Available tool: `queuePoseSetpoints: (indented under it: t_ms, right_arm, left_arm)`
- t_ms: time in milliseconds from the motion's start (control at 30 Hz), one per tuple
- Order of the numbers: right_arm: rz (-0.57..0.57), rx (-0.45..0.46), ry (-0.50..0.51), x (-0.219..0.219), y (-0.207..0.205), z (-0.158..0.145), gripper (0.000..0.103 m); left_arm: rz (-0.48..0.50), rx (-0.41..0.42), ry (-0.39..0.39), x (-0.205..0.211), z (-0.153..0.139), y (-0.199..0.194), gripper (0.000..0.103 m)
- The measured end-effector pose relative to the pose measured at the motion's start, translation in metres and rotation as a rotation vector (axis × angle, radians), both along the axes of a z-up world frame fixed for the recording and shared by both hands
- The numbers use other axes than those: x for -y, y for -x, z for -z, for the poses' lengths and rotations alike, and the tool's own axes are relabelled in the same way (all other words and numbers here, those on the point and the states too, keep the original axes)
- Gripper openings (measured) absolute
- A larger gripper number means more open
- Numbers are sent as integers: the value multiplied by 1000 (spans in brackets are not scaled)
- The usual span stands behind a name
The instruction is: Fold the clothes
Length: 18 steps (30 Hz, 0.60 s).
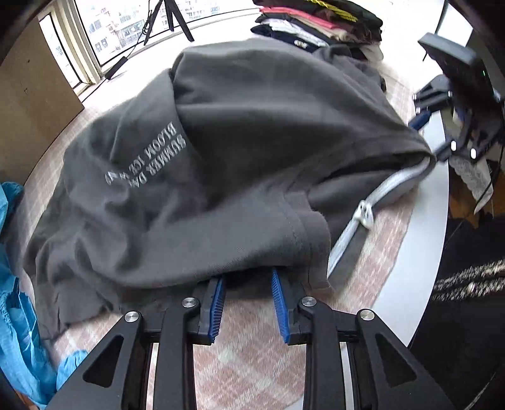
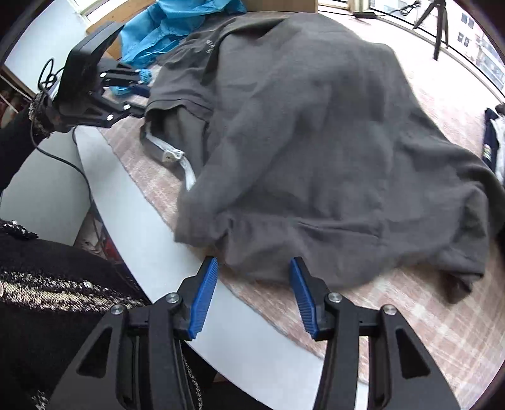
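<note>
A grey shirt [image 1: 221,164] is lying heaped on the surface [image 2: 240,334] over a pink plaid cloth [image 1: 252,362] — no containers are showing. Its printed chest is facing up toward the left, and its white zipper [image 1: 363,214] is running toward the surface's near edge; its long axis cannot be told from the bunched folds. The left hand-held gripper [image 1: 248,277] is sitting with its jaws apart, tips tucked under the hem. The right hand-held gripper [image 2: 254,263] is gaping wide at the shirt's near edge, gripping nothing. A stack of folded clothes [image 1: 318,25] is lying beyond.
</note>
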State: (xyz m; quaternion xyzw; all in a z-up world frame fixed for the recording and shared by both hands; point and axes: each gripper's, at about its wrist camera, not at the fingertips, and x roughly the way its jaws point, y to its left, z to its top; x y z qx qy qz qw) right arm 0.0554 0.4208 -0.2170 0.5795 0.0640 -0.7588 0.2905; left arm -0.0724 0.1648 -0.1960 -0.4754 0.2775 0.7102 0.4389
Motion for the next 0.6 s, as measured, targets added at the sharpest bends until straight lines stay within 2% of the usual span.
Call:
queuePoseSetpoints:
  t_ms: [100,167,233,267,333,367,433,600]
  right_arm:
    - [2,-103,-12,12,24,-6,45]
    - [140,-189,-103,-5,56,-12,45]
    - [299,-183,-167,-37,86,-15,45]
    - [318,-178,-156,-47,89,-19,45]
    - [348,-169,-134,-67,93,-27,45]
    - [346,-167,-117,-70,87,-29,45]
    - [341,-164,-85,-77,75,-33,45]
    - [323,-149,-25,-88,46,-40,46]
  left_arm:
    - [-87,-50,-63,-9,-22,41,27]
    - [-153,-68,-67,-6,-34,68,24]
    - [-203,-80,-62,2,-45,88,23]
    - [-200,-91,-66,10,-51,88,23]
    - [-153,-123,-67,21,-54,74,30]
    - [-118,-138,-54,25,-54,65,40]
    - [-27,-147,-2,32,-47,40,53]
    - [188,-166,162,24,-8,-16,53]
